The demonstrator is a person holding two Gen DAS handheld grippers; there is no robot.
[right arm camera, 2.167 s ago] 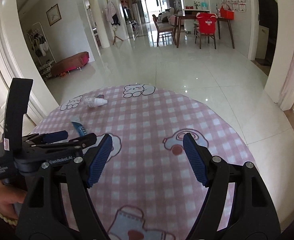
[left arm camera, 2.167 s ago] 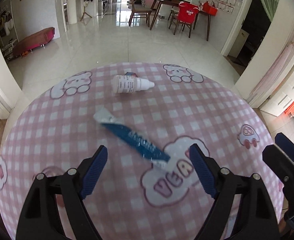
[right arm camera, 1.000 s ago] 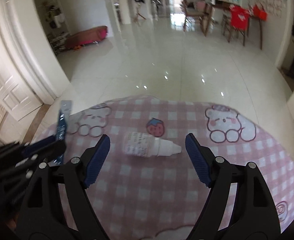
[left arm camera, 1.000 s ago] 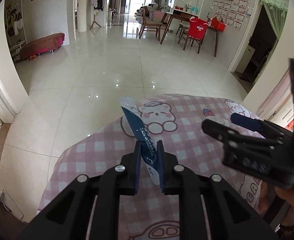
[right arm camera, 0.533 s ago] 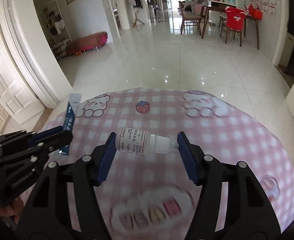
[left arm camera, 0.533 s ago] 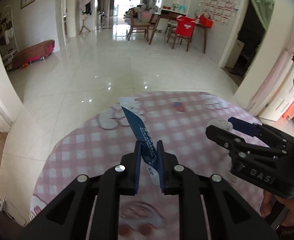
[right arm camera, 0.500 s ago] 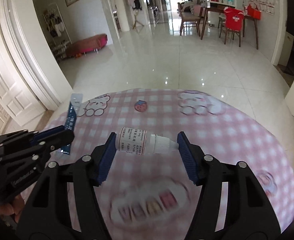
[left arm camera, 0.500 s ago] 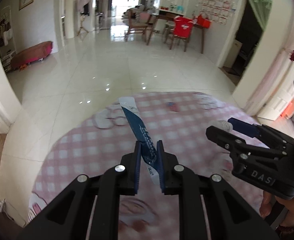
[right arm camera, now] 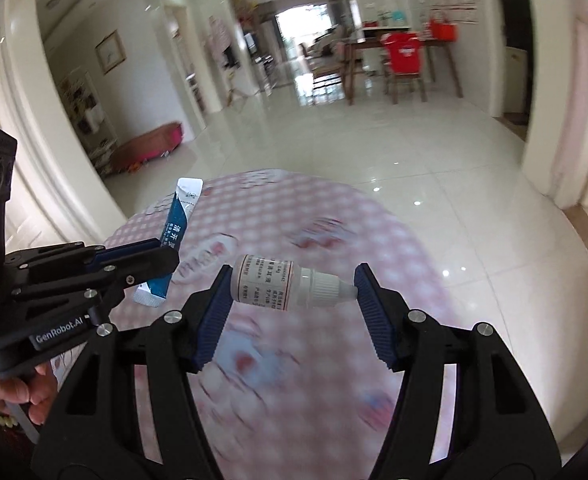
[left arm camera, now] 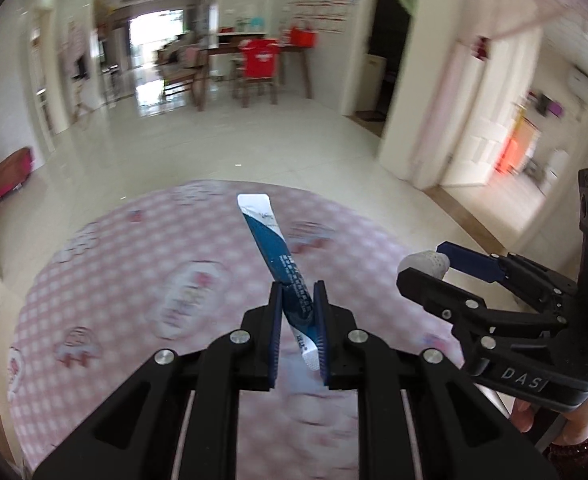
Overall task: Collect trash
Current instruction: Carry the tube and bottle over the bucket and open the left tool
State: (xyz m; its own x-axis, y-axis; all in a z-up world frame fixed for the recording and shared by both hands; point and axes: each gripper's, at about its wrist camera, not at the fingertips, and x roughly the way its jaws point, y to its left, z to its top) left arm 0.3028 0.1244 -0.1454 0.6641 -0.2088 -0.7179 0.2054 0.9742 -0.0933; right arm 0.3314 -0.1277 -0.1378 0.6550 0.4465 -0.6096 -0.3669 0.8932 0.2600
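Observation:
My left gripper (left arm camera: 298,296) is shut on a blue and white sachet (left arm camera: 274,245) that sticks up and away from the jaws, above the round pink checked table (left arm camera: 105,280). It also shows in the right wrist view (right arm camera: 175,232), held by the left gripper (right arm camera: 149,254). My right gripper (right arm camera: 291,280) is shut on a small white dropper bottle (right arm camera: 285,282), held lengthwise between the pads above the table (right arm camera: 406,256). In the left wrist view the right gripper (left arm camera: 434,268) is at the right with the bottle's base (left arm camera: 424,263) showing.
The table is covered with a pink checked cloth with cartoon prints. Beyond it lies glossy white tile floor (right arm camera: 374,152), a dining table with chairs (right arm camera: 402,64) far back, a pink bench (right arm camera: 149,144) at the left wall, and doorways at the right.
Both grippers have lifted and swung to the right with the sachet and the bottle still held. The table has slid lower and leftward in view, and the scene is motion-blurred.

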